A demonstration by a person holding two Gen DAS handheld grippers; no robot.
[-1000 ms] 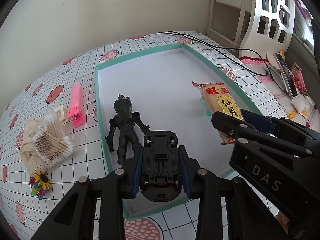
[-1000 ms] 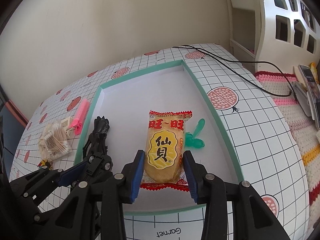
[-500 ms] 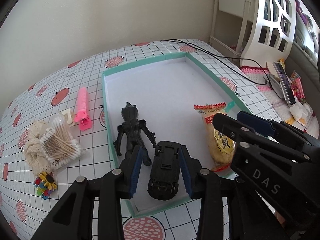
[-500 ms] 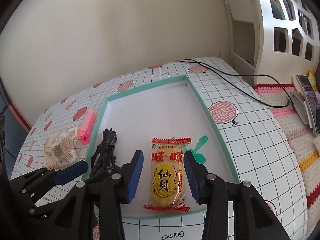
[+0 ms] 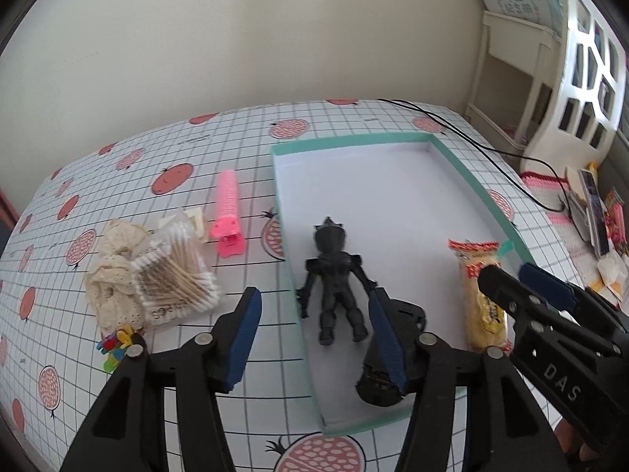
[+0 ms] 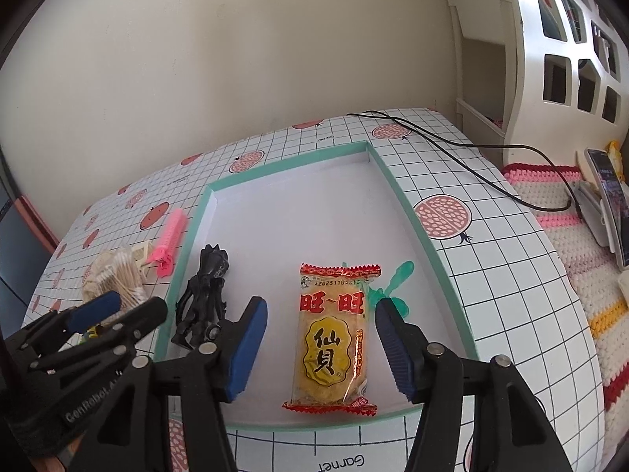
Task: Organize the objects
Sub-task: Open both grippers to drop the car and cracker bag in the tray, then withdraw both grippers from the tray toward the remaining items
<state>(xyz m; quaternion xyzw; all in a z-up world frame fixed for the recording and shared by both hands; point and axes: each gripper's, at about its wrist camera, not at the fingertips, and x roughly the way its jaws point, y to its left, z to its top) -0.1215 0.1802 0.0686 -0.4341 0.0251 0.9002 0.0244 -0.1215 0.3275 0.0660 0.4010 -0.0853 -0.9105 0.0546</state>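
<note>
A teal-rimmed white tray (image 5: 464, 169) (image 6: 416, 212) holds a black action figure (image 5: 334, 275) (image 6: 204, 291), a black toy car (image 5: 397, 358) lying upside down, a yellow snack pack (image 5: 481, 295) (image 6: 334, 334) and a green clip (image 6: 393, 283). My left gripper (image 5: 314, 338) is open and empty above the tray's left rim; the car lies behind its right finger. My right gripper (image 6: 320, 348) is open and raised, its fingers either side of the snack pack. Outside the tray lie a pink hair roller clip (image 5: 228, 208) (image 6: 169, 240) and a pack of cotton swabs (image 5: 177, 275) (image 6: 118, 275).
A cream lace item (image 5: 114, 275) and a small coloured toy (image 5: 118, 344) lie left of the swabs. A black cable (image 5: 471, 141) (image 6: 452, 145) runs over the table's far right. A crocheted mat with a phone (image 6: 609, 196) sits at the right. White furniture (image 6: 550, 59) stands behind.
Both grippers opened and drew back and up. The left let go of the toy car and shifted left; the right let go of the snack pack. Both objects now lie in the tray.
</note>
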